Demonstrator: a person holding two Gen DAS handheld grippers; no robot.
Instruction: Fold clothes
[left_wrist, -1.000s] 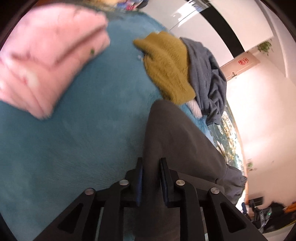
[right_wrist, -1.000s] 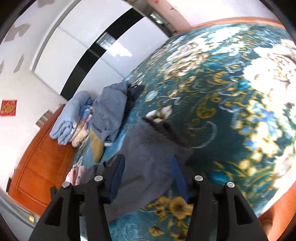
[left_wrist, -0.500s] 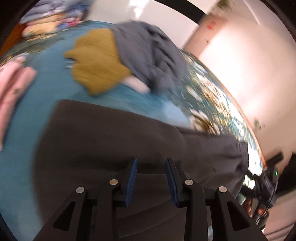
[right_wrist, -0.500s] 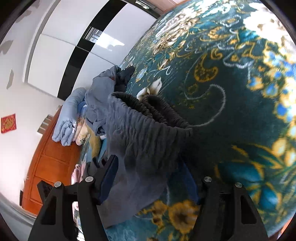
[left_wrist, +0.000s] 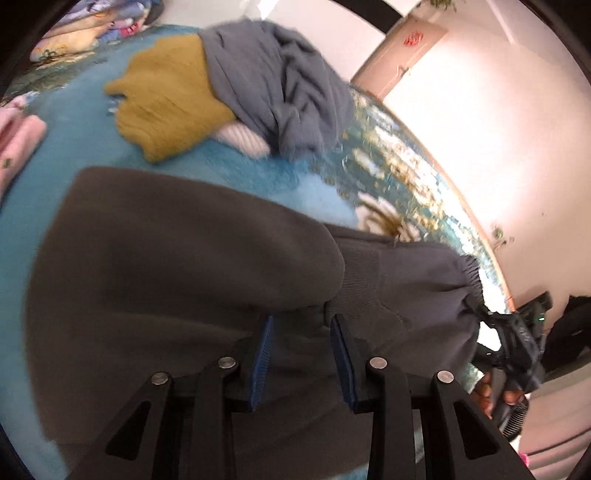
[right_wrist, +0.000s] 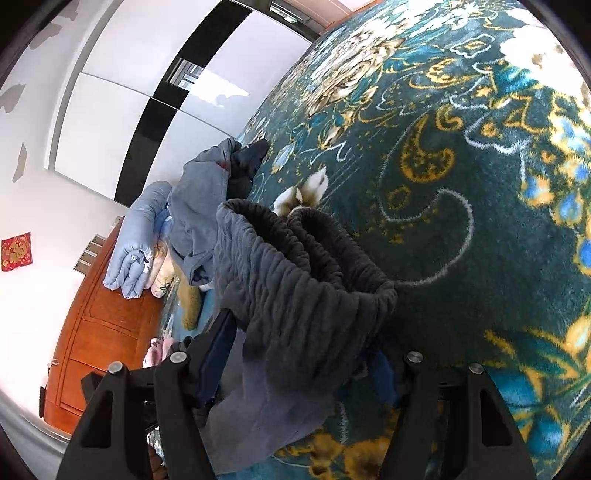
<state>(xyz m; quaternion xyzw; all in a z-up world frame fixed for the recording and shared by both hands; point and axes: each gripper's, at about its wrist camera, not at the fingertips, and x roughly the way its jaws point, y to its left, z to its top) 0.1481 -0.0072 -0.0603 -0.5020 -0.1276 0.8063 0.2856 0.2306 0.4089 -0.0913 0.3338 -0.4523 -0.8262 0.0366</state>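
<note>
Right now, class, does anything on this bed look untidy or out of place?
Yes. Beyond the dark grey trousers being folded, a blue-grey garment lies crumpled in a heap, overlapping a mustard sweater. Neither is folded.

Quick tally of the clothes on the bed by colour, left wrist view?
Dark grey: 1, the pants
Mustard: 1, the sweater
Blue-grey: 1, the crumpled garment
Pink: 1, the folded piece
White: 1, a knit showing under the pile
Total: 5
</note>
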